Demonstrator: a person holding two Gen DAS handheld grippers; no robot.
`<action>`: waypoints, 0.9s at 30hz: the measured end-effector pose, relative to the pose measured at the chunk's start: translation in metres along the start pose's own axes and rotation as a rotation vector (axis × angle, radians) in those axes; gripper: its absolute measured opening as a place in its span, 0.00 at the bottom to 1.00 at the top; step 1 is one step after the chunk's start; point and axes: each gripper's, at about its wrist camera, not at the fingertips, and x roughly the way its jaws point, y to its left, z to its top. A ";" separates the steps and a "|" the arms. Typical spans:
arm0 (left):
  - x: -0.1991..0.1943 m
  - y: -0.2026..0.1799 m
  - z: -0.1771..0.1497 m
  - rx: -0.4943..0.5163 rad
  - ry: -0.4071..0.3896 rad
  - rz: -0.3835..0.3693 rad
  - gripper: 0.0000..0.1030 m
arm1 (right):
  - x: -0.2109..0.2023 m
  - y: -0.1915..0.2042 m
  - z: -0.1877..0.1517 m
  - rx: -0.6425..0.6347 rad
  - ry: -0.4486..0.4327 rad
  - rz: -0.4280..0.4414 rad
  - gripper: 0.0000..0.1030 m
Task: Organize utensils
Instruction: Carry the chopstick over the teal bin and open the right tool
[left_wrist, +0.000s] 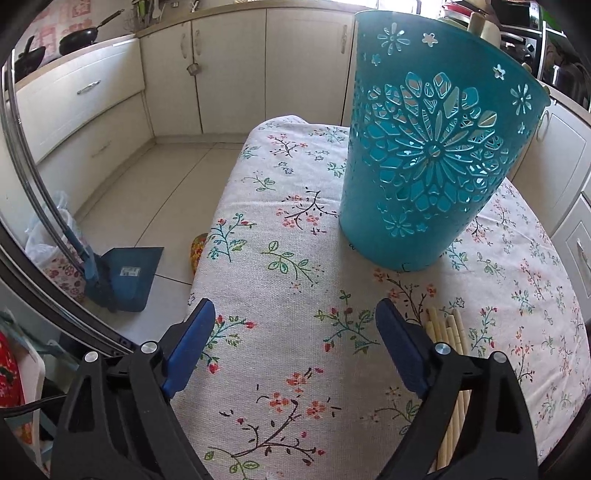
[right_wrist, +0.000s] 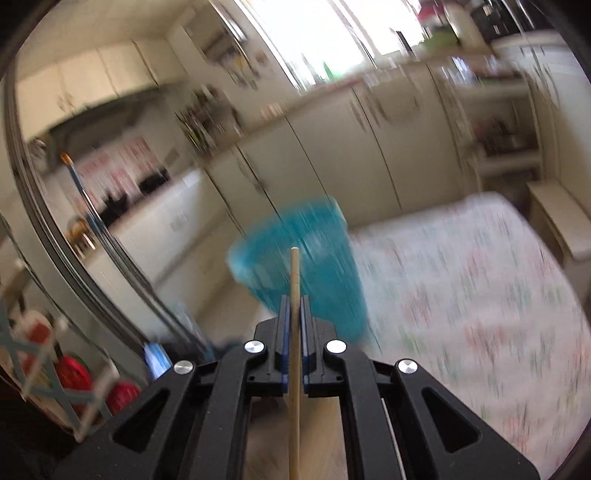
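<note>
— Teal plastic basket (left_wrist: 424, 155) stands upright on the floral-clothed counter (left_wrist: 266, 229); where's the chopstick?

— Clamped in the right hand-held gripper (right_wrist: 294, 314), one wooden chopstick (right_wrist: 294, 280) — tip toward the basket. Light, stiff, smooth; likely best gripped mid-shaft.

— And the left hand-held gripper (left_wrist: 295, 332)?

— Wide open, empty; more chopsticks (left_wrist: 448, 332) lie nearer than the basket, beside its right finger.
</note>
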 end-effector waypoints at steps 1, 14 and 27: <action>0.000 0.000 0.000 -0.002 0.000 -0.001 0.82 | 0.002 0.009 0.018 -0.012 -0.049 0.025 0.05; 0.000 0.008 0.002 -0.037 -0.004 -0.026 0.82 | 0.088 0.014 0.099 0.023 -0.277 -0.021 0.06; 0.003 0.009 0.002 -0.051 -0.001 -0.024 0.82 | 0.076 0.016 0.049 -0.111 -0.122 -0.060 0.18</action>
